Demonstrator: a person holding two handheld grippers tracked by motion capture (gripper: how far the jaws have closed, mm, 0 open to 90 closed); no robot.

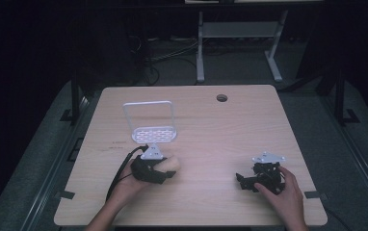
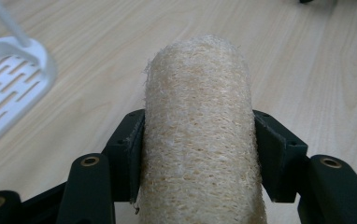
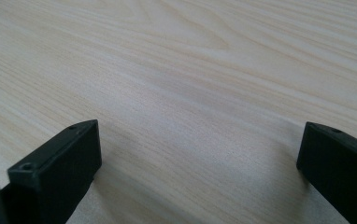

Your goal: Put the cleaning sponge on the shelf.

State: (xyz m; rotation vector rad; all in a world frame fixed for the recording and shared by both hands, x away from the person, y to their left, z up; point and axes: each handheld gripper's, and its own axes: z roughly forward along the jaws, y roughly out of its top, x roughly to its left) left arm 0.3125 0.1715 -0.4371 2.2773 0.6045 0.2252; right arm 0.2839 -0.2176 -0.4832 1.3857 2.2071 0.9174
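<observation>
A beige loofah sponge [image 2: 199, 135], a rough cylinder, sits between the two black jaws of my left gripper [image 2: 199, 156], and both pads press its sides. From above, the loofah [image 1: 171, 164] sticks out to the right of the left gripper [image 1: 165, 169], just in front of a white slotted rack [image 1: 153, 133] with a tall wire loop. The rack's slotted base [image 2: 6, 88] lies at the left edge of the left gripper view. My right gripper [image 3: 200, 163] stands open over bare wood, with nothing between its jaws. It rests low on the table at the right [image 1: 243, 180].
The light wooden table [image 1: 211, 125] has a round cable hole [image 1: 221, 98] near its far edge. A metal stand [image 1: 240, 43] and cables lie on the dark floor beyond the table.
</observation>
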